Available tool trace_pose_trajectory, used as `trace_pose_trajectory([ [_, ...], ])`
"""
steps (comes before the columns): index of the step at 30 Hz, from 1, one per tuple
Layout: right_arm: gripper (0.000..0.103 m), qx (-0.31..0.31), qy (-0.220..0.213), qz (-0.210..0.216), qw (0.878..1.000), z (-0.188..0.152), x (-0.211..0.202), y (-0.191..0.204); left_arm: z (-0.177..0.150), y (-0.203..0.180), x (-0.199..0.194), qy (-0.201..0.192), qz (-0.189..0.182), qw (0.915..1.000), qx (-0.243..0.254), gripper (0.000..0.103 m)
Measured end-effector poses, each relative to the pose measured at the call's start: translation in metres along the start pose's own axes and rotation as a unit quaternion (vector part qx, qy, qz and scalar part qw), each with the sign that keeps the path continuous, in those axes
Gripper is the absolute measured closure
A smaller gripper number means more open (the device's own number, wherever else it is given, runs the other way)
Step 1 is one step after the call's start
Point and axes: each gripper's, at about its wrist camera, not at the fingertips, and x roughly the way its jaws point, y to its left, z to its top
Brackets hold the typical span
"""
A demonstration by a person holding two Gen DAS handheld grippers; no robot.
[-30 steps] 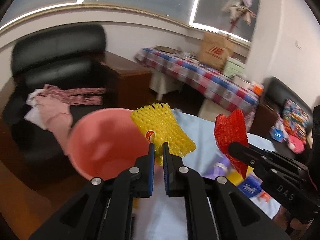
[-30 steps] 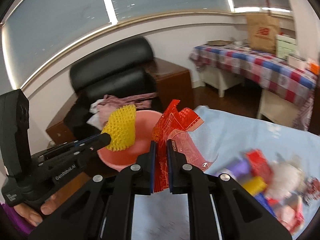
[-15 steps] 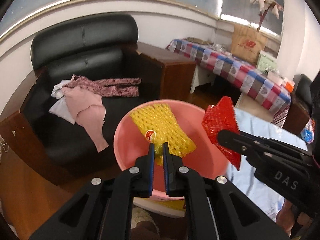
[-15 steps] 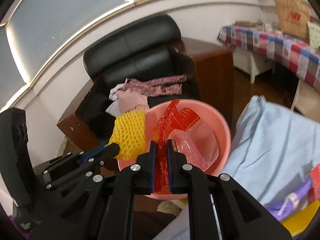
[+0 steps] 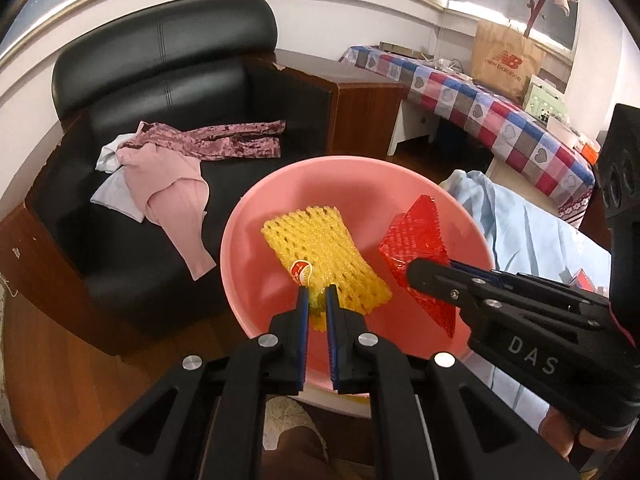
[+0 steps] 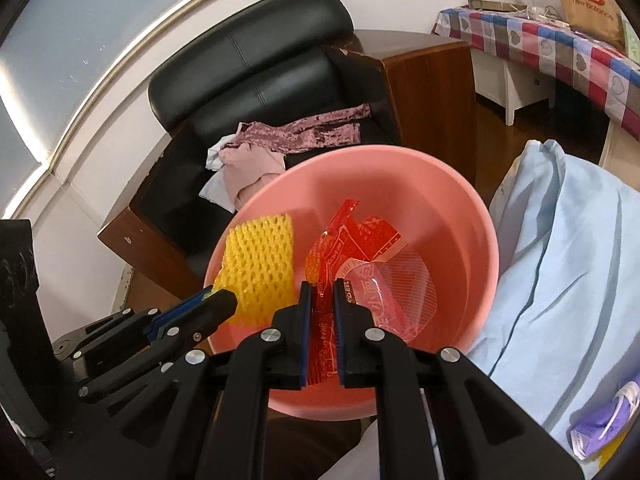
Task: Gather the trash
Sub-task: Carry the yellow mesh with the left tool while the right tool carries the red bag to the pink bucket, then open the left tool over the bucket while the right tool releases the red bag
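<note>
My left gripper (image 5: 316, 294) is shut on a yellow foam fruit net (image 5: 320, 248) and holds it over the pink plastic basin (image 5: 256, 216). My right gripper (image 6: 320, 288) is shut on a red and clear plastic wrapper (image 6: 352, 252), also over the basin (image 6: 452, 216). In the left wrist view the right gripper (image 5: 416, 272) reaches in from the right with the wrapper (image 5: 416, 236). In the right wrist view the left gripper (image 6: 220, 300) comes in from the left with the net (image 6: 260, 264).
A black leather armchair (image 5: 168, 64) with pink clothes (image 5: 168, 176) stands behind the basin. A light blue cloth (image 6: 568, 264) covers the table at right, with a purple item (image 6: 600, 428) on it. A checked-cloth table (image 5: 500, 108) with a paper bag (image 5: 504, 60) is further back.
Both grippers moved forward and down from above the blue table to over the basin, still holding the net and the wrapper. The basin now fills the middle of both views.
</note>
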Motion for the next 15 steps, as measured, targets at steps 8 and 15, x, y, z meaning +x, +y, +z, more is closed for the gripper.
trace_pose_trajectory([
  [8,0.092,0.003,0.006,-0.006,1.0,-0.0003,0.0055,0.0003,-0.0015,-0.0009,0.0061,0.01,0.007,0.9999,-0.006,0.092],
  [15,0.086,0.004,0.019,-0.009,1.0,-0.0003,0.0111,0.0008,-0.001,0.0005,0.0052,0.011,0.009,0.9999,-0.009,0.088],
])
